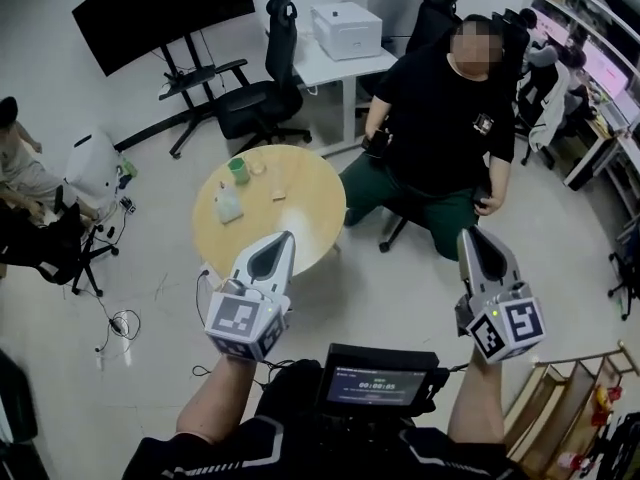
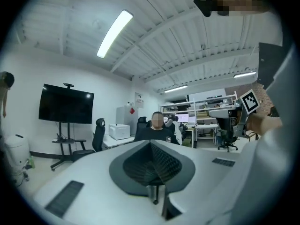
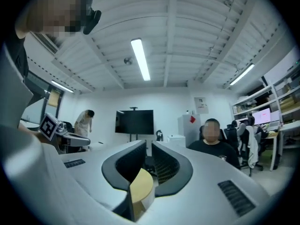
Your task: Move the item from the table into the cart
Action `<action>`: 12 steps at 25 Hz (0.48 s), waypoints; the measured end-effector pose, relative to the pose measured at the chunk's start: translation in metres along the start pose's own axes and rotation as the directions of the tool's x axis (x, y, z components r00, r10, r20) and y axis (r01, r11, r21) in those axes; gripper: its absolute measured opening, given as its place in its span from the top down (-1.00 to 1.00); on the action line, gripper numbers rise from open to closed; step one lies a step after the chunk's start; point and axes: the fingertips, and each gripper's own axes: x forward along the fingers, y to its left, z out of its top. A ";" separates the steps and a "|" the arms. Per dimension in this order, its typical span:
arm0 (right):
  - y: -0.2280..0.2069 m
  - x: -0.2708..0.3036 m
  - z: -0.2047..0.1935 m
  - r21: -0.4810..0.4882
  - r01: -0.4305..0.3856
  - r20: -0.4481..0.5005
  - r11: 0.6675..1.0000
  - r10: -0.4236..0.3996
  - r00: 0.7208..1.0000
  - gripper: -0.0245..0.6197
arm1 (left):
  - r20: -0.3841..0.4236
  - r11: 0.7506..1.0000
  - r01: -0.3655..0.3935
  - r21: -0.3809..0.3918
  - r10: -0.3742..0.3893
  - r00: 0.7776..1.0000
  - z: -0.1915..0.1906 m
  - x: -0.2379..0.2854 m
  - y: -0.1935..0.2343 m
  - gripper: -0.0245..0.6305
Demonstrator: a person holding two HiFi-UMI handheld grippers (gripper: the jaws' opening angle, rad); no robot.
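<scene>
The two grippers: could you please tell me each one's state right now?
Left gripper: closed, empty.
Right gripper: slightly open, holding nothing.

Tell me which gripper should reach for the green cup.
Left. The left gripper points at the round table, its tip at the near rim; the right gripper aims past it, toward the seated person.
</scene>
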 end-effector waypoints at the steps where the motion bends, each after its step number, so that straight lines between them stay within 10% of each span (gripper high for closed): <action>1: 0.008 0.022 -0.001 0.002 -0.038 0.006 0.999 0.038 0.999 0.75 | -0.003 1.000 -0.025 -0.010 0.025 1.000 -0.003 0.002 0.018 0.92; 12: 0.125 0.292 -0.041 -0.009 -0.256 -0.051 0.967 0.255 0.966 0.75 | 0.007 0.965 -0.259 -0.033 0.259 0.966 -0.026 0.014 0.271 0.91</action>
